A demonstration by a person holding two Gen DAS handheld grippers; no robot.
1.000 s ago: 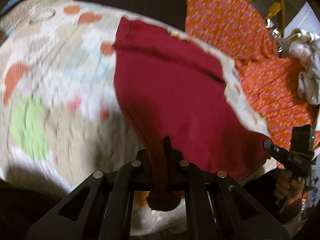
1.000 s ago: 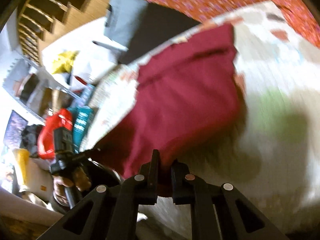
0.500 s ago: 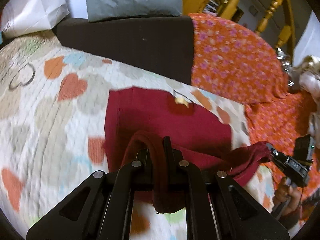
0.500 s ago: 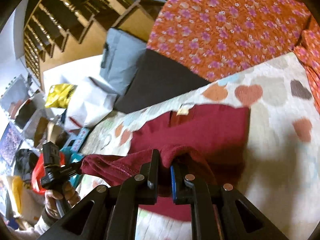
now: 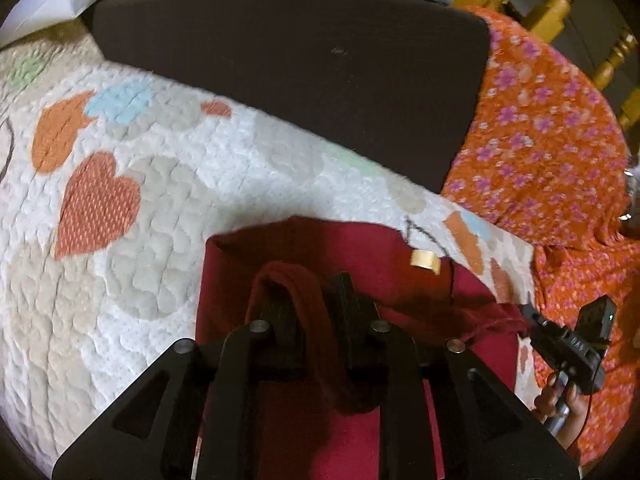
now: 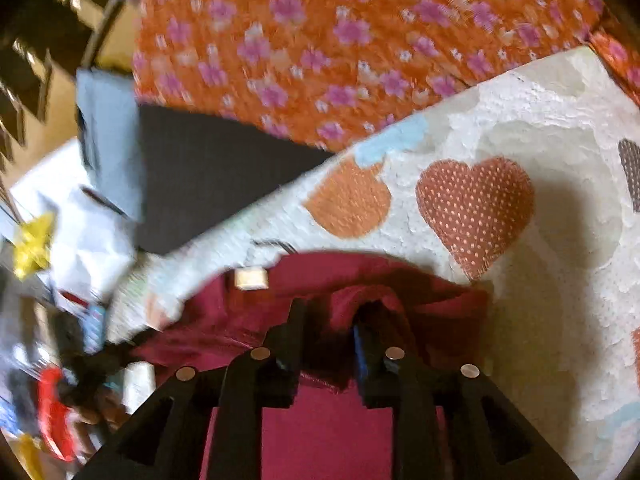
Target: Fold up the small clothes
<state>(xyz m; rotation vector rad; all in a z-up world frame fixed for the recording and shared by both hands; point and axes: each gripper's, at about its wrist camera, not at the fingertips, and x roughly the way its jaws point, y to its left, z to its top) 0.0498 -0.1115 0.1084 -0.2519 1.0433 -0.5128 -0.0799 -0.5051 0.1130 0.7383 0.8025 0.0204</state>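
Note:
A dark red garment point(image 5: 320, 432) lies on a white quilt with hearts point(image 5: 168, 184), its tan neck label point(image 5: 425, 259) at the far edge. My left gripper point(image 5: 310, 300) is shut on a bunched edge of the red garment, low over the cloth. In the right wrist view the garment point(image 6: 320, 432) fills the bottom middle, label point(image 6: 250, 278) at upper left. My right gripper point(image 6: 330, 320) has its fingers parted, with a fold of red cloth point(image 6: 360, 298) lying between them. The right gripper also shows in the left wrist view point(image 5: 560, 340), touching the garment's right corner.
A black cushion point(image 5: 300, 80) and an orange floral cloth point(image 5: 540, 140) lie beyond the quilt. Yellow wooden posts point(image 5: 560, 4) stand at the far right. In the right wrist view, bags and clutter point(image 6: 80, 240) sit at the left.
Both grippers carried the garment's near edge forward over the rest and lowered it near the label. The right gripper's fingers have spread apart.

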